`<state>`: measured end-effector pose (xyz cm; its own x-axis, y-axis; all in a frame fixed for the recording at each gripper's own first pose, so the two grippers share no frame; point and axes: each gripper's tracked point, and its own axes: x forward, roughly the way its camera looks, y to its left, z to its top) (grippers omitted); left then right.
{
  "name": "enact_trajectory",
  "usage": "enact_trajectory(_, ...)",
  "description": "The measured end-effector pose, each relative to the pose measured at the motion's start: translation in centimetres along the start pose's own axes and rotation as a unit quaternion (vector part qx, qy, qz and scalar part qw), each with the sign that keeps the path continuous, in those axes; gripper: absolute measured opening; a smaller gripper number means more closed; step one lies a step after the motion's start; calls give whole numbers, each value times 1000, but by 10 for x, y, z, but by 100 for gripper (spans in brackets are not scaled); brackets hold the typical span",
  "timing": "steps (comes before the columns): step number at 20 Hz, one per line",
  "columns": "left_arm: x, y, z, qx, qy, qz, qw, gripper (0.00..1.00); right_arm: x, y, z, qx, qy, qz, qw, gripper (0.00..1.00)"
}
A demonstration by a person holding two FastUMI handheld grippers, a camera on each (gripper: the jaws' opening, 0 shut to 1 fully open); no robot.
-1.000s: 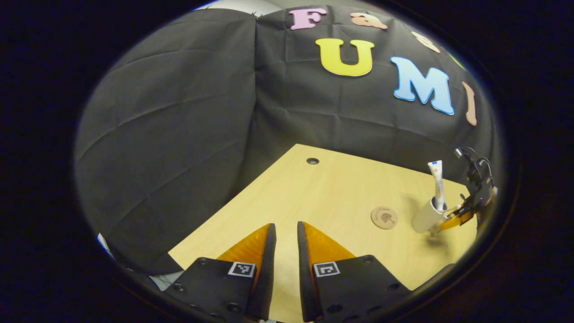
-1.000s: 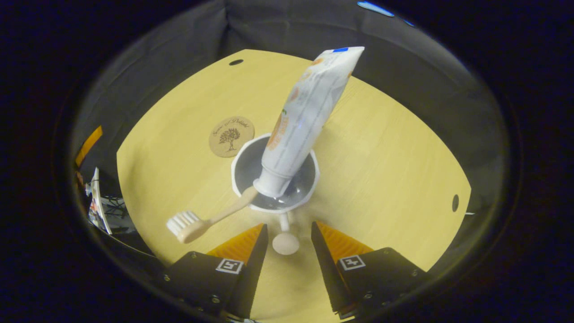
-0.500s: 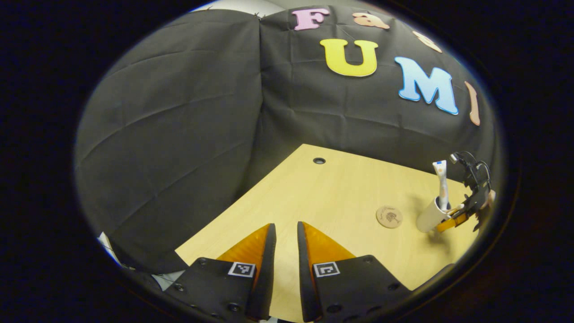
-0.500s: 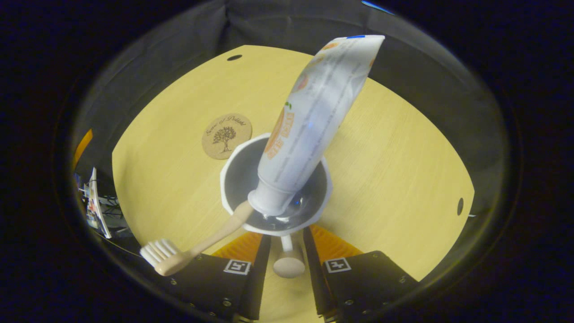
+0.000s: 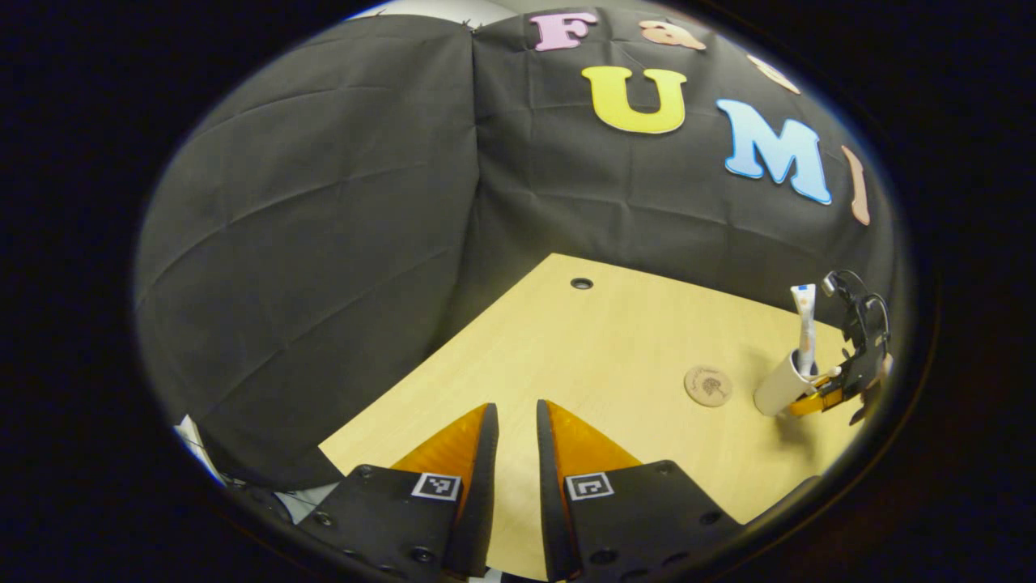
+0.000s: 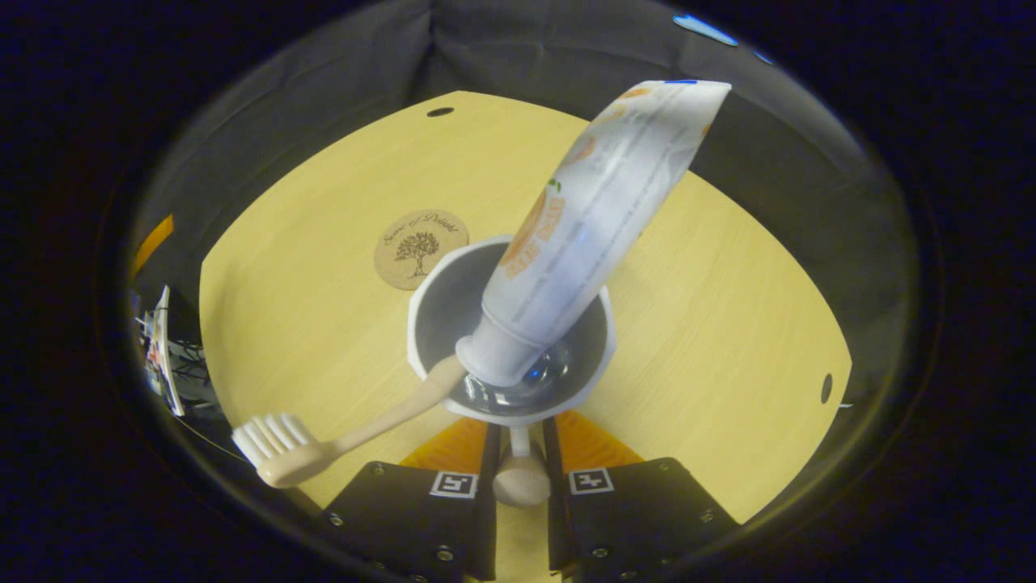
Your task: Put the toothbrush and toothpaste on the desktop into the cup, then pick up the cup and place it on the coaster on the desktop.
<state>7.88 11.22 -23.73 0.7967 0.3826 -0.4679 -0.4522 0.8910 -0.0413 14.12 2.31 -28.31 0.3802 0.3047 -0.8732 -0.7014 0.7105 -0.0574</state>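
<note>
In the right gripper view the white cup (image 6: 510,340) sits at the centre, directly at twelve o'clock from the right tongs (image 6: 518,453), which are clenched on the cup's handle (image 6: 518,478): both fingers press against the thin stem, with its round knob poking out toward the camera between them. The toothpaste tube (image 6: 591,227) stands cap-down in the cup, its long axis leaning up toward one o'clock. The toothbrush (image 6: 356,429) rests handle-first inside, its bristled head hanging over the rim toward eight o'clock. So both items look loaded, and what remains is, I judge, carrying the cup to its place.

The round wooden coaster (image 6: 421,248) lies on the worktop (image 6: 712,324) at about eleven o'clock from the cup, just beside its rim in this view but not under it. That offset is what the coming move turns on: a short shift toward eleven o'clock, keeping the cup upright so the leaning tube and overhanging brush do not tip out.

In the left gripper view the left tongs (image 5: 518,421) hang over the near edge of the worktop, nearly closed on nothing. The coaster (image 5: 708,385) sits at two o'clock from them, the cup (image 5: 781,389) beyond it toward three o'clock with the right tongs (image 5: 809,401) at its far side. The right hand is far nearer.
</note>
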Motion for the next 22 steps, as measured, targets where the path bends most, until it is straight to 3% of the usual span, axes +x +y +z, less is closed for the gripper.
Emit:
enact_trajectory(9, -1, 1, -3, -6, 3, 4, 1000, 34, 4, 8, 7, 1, -7, -8, 1000, 26)
enact_trajectory(10, -2, 1, -3, -7, 4, 5, 1000, 33, 4, 8, 7, 0, -6, -10, 1000, 29)
enact_trajectory(11, -2, 2, -4, -9, 5, 7, 1000, 33, 4, 8, 8, -1, -7, -11, 1000, 26)
enact_trajectory(22, -15, 26, -14, -30, 12, 20, 999, 33, 4, 9, 9, -10, -15, -9, 1000, 26)
